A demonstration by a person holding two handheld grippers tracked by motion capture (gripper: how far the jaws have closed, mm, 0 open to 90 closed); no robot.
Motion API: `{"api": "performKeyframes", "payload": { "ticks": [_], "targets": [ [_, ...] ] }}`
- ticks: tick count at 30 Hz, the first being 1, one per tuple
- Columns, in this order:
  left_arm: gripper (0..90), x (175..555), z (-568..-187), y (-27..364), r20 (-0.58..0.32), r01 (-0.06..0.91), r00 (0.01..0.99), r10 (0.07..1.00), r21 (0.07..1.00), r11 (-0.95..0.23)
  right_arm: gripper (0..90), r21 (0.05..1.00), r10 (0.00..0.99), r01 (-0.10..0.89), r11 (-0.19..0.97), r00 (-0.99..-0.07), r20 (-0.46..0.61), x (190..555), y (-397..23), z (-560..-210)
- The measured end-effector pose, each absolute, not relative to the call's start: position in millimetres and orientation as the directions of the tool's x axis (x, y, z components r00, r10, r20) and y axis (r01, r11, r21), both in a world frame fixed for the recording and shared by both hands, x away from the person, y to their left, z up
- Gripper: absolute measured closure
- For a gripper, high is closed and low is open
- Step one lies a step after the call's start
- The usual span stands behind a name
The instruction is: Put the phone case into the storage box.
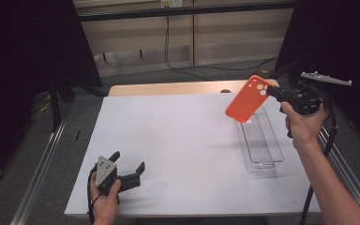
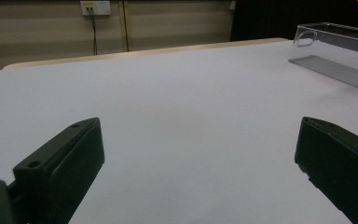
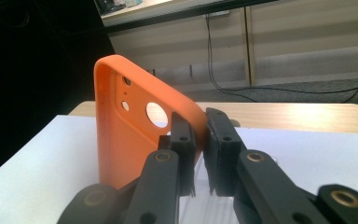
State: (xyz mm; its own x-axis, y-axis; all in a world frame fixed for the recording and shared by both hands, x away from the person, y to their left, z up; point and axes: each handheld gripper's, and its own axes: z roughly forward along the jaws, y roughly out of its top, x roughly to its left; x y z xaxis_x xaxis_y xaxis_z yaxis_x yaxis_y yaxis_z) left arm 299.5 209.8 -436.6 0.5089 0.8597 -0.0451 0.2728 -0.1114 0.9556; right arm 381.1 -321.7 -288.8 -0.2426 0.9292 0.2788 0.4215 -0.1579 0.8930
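White matte sheet (image 1: 178, 140) is covering most of a light wooden tabletop (image 1: 168, 87), leaving a bare wood strip showing along the far edge. Grey carpet floor (image 1: 42, 136) is running round the table on the left and far sides. Beige panelled wall (image 1: 136, 33) is standing at the far side, with a black horizontal rail (image 1: 187, 11) crossing it high up. Black cables (image 1: 168, 42) are hanging down from a white wall socket (image 2: 95, 7) and trailing across the floor. Black curtains (image 1: 28, 47) are closing off the left and right. Silver aluminium rail (image 1: 40, 171) is lying along the floor near left. Even overhead light is falling, with soft shadows.
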Motion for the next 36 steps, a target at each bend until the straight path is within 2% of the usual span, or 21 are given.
{"api": "performKeyframes", "payload": {
  "ticks": [15, 36],
  "targets": [
    [1.2, 299.9, -435.6, 215.2, -0.054, 0.275, 0.500, 0.864, 0.956, -0.099, 82.0, 0.903, 0.955, 0.413, -0.120, -0.201, 0.219, 391.9, -330.1, -289.4],
    [1.1, 299.9, -435.2, 215.5, -0.044, 0.269, 0.506, 0.861, 0.957, -0.109, 82.0, 0.908, 0.964, 0.394, -0.142, -0.152, 0.216, 411.4, -341.2, -291.7]
  ]
}}
